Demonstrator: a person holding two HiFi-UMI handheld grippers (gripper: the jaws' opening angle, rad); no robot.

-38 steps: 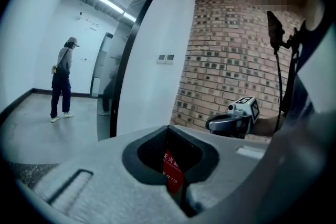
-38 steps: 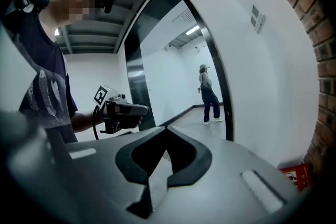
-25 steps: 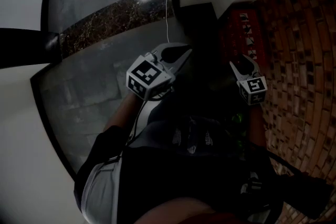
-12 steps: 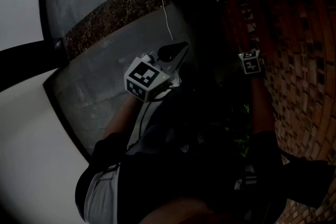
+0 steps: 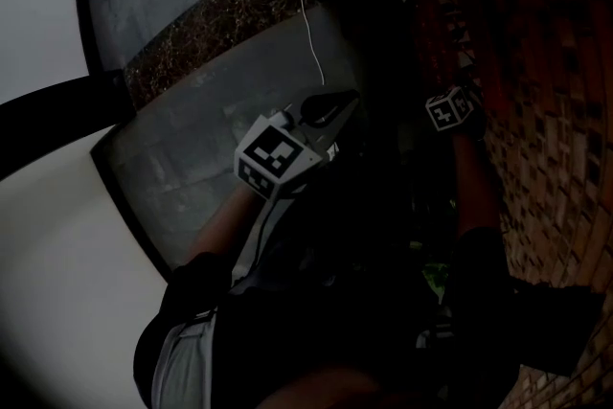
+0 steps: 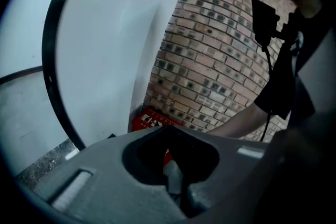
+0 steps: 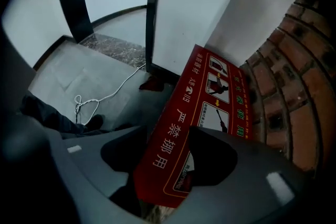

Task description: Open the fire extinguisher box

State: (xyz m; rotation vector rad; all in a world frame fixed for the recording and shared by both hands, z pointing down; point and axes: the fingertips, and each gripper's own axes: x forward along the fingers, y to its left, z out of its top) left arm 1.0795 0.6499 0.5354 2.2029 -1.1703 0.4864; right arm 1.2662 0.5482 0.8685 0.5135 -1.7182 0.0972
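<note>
The red fire extinguisher box (image 7: 210, 107) lies on the floor (image 7: 68, 76), beside the brick wall (image 7: 299, 86) at 3 o'clock; its printed lid is shut, so the inside is hidden; the right gripper (image 7: 168, 165) points down at it, its fingers wide apart and just opening more, with the box's near end between them, not squeezed; the left gripper (image 6: 173, 178) has its fingers together on nothing.

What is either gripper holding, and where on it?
Nothing held. Right gripper: jaws have just been opening and straddle the fire extinguisher box at its near edge, not pressing. Left gripper: shut, empty.
</note>
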